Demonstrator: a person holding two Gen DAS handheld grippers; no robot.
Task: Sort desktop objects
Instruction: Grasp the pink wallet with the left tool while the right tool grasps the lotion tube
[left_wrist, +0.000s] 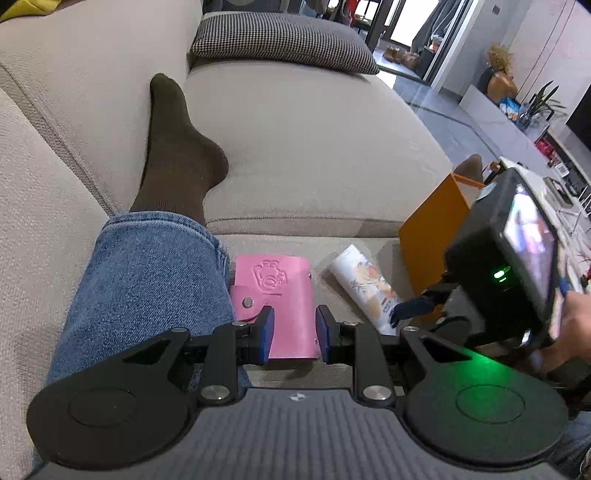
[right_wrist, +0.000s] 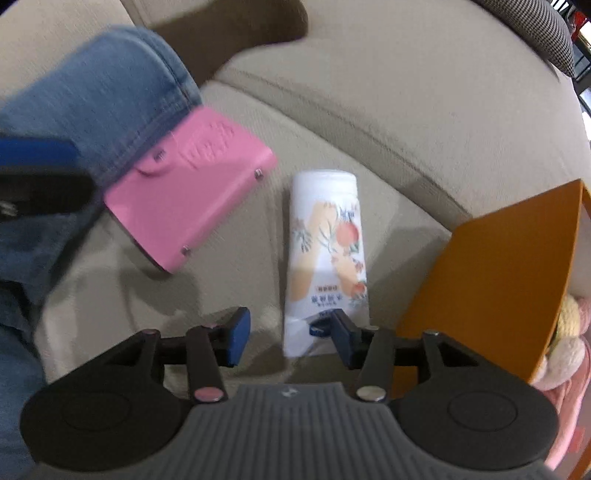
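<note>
A pink snap-button card holder (left_wrist: 284, 295) sits between the blue pads of my left gripper (left_wrist: 293, 332), which is shut on it. In the right wrist view the card holder (right_wrist: 184, 206) hangs tilted above the beige sofa seat (right_wrist: 369, 122) with a shadow under it. A white tube with a peach print (right_wrist: 325, 243) lies on the seat, cap end away from me. My right gripper (right_wrist: 290, 325) points down over the tube's crimped end, jaws apart; the right finger overlaps that end and the left pad stands clear of it. The tube (left_wrist: 365, 284) also shows in the left wrist view.
A person's leg in blue jeans (left_wrist: 147, 288) with a dark sock (left_wrist: 177, 147) lies on the sofa, left of the card holder. An orange box (right_wrist: 498, 277) stands at the seat's right edge, with pink and cream plush items (right_wrist: 565, 350) behind it. A houndstooth cushion (left_wrist: 284, 40) lies far back.
</note>
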